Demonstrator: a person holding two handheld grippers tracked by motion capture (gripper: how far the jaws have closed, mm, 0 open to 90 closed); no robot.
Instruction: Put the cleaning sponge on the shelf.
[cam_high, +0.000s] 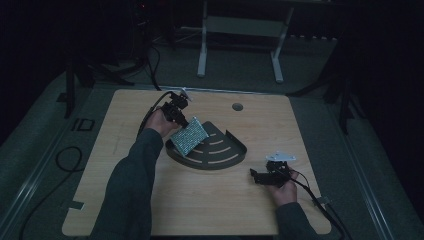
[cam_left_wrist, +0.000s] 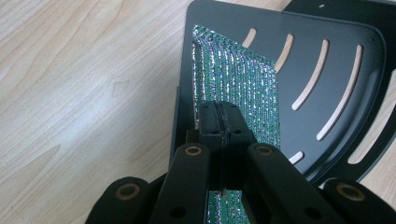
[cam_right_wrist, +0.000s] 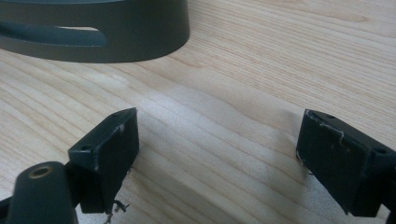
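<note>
Green scouring pad (cam_left_wrist: 238, 79) is pinched by the left gripper (cam_left_wrist: 223, 122), tilted over the dark corner tray (cam_left_wrist: 327, 60), long axis running away from the jaws. Right gripper (cam_right_wrist: 217, 154) is spread wide (idle, near the tray).

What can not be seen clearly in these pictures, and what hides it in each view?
- Left gripper view: the left gripper is shut on the green scouring pad; its jaws cover the near part of the pad.
- Left gripper view: the dark corner tray is cut off by the right edge.
- Right gripper view: the tray's wall is cut off by the top edge.
- High view: the right gripper is small and dim.
</note>
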